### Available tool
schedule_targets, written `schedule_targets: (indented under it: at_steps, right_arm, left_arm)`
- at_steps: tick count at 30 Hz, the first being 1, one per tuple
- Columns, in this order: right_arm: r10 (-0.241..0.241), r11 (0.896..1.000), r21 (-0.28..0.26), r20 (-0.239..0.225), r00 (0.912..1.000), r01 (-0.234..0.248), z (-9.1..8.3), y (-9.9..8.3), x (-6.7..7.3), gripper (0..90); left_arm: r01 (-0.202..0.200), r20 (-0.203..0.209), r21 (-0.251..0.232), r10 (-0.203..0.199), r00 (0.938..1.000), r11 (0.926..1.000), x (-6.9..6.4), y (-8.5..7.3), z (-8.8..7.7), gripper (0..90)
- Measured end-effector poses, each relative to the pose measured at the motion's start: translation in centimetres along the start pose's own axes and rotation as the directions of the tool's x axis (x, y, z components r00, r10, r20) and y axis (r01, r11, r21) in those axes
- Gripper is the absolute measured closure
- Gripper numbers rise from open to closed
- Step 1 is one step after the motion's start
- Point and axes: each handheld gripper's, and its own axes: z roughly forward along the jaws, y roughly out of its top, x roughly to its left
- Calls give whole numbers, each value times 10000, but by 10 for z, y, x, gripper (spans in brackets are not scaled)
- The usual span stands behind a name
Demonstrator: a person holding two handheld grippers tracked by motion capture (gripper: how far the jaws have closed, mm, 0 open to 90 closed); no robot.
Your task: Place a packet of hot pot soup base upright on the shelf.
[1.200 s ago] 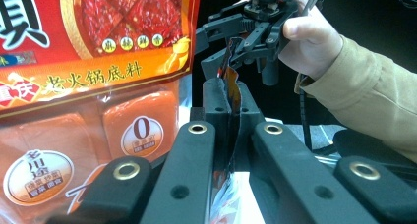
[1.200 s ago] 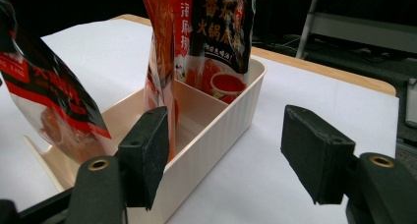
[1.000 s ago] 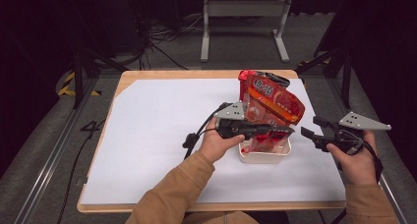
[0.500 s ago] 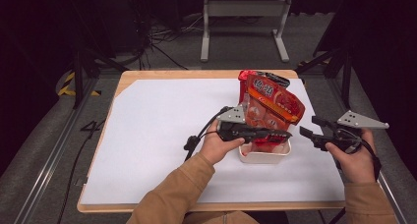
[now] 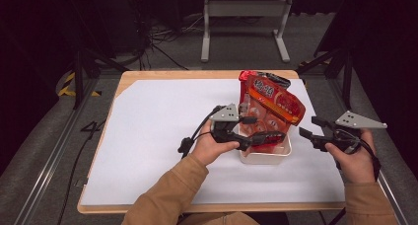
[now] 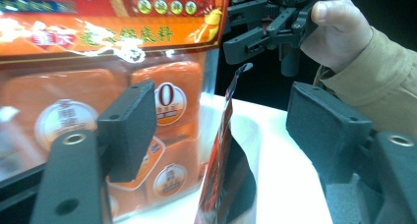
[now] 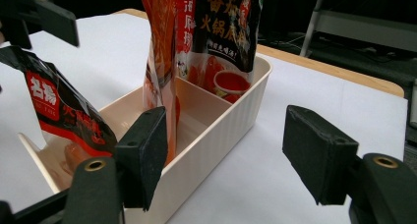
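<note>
A white divided bin stands right of the table's middle. A large red and orange sauce packet stands upright in it, close in the left gripper view. My left gripper reaches over the bin's front part. Its jaws have just been opening and now stand wide, with the thin edge of a smaller red packet between them and the pads off it. That smaller packet leans in the bin's near compartment. My right gripper hovers open just right of the bin, with nothing between its jaws.
A dark-topped packet stands in the bin's far compartment beside the tall red one. The white mat covers the wooden table, with open room to the left. Cables and a metal stand lie beyond the far edge.
The left gripper's jaws have spread apart over the bin's front, letting go of the small packet. Both hands have barely shifted.
</note>
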Motion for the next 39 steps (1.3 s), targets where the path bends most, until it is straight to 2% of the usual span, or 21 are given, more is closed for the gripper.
schedule_targets:
  at_steps: [3, 7, 9, 10, 13, 17, 19, 20, 21, 25, 27, 28, 29, 34, 35, 36, 37, 39]
  right_arm:
    - [-17, 10000, -2, 10, 10000, 17, 0, 0, 0, 341]
    - [-79, 10000, -48, 21, 10000, 79, -2, 0, 0, 340]
    - [-71, 10000, -47, 19, 10000, 71, -3, -1, 0, 339]
    - [-71, 10000, -47, 19, 10000, 71, -3, -1, 0, 339]
    - [-98, 9999, -136, -64, 9999, 97, -3, -1, -1, 331]
    - [-140, 9997, -183, -117, 9998, 138, -3, -1, 0, 312]
    - [-111, 9997, -198, -217, 9997, 106, -3, -1, 1, 306]
    - [-127, 9998, -179, -246, 9996, 123, -4, -1, 1, 305]
    - [-187, 9997, -145, -226, 9996, 184, -4, -2, 1, 304]
    - [-144, 9998, -119, -204, 9997, 141, -3, -4, 1, 298]
    - [-195, 9997, -137, -212, 9996, 192, -4, -5, 0, 297]
    - [-204, 9997, -152, -209, 9996, 201, -4, -6, 0, 296]
    - [-219, 9996, -155, -210, 9995, 215, -4, -6, 0, 295]
    - [-250, 9997, 62, -106, 9996, 251, -2, -9, -1, 296]
    - [-233, 9997, 62, -98, 9997, 234, -2, -10, -1, 296]
    - [-217, 9998, 48, -107, 9997, 217, -1, -10, -2, 296]
    - [-239, 9997, 47, -81, 9997, 239, -1, -11, -2, 296]
    - [-222, 9997, 48, -72, 9997, 222, 0, -11, -3, 295]
  left_arm:
    - [10, -243, -70, -12, 9997, 10000, -2, 4, -15, 263]
    - [41, -803, 282, -18, 9968, 9996, -3, 6, -35, 230]
    - [162, -1026, 299, -130, 9946, 9994, -4, 7, -51, 225]
    - [162, -1026, 299, -130, 9946, 9994, -4, 7, -51, 219]
    - [170, -1521, 477, -96, 9883, 9987, -6, 7, -71, 217]
    - [166, -1961, 601, -45, 9806, 9981, -7, 3, -96, 205]
    - [285, -2067, 479, -180, 9782, 9984, -6, 1, -112, 192]
    - [285, -2067, 479, -180, 9782, 9984, -6, 1, -112, 187]
    - [355, -2376, 412, -247, 9711, 9985, -5, -2, -126, 183]
    - [425, -2947, 542, -247, 9553, 9976, -5, -10, -150, 179]
    - [492, -3198, 534, -296, 9470, 9974, -5, -15, -160, 178]
    - [492, -3198, 534, -296, 9470, 9974, -5, -15, -160, 178]
    - [525, -3385, 627, -283, 9405, 9966, -6, -18, -168, 177]
    - [646, -3961, 899, -238, 9179, 9938, -9, -28, -184, 175]
    - [667, -4164, 987, -196, 9090, 9929, -9, -30, -188, 174]
    - [621, -4428, 1020, -106, 8965, 9928, -10, -32, -191, 174]
    - [621, -4428, 1020, -106, 8965, 9928, -10, -32, -191, 174]
    - [301, -5032, 1204, 348, 8635, 9923, -13, -36, -199, 174]
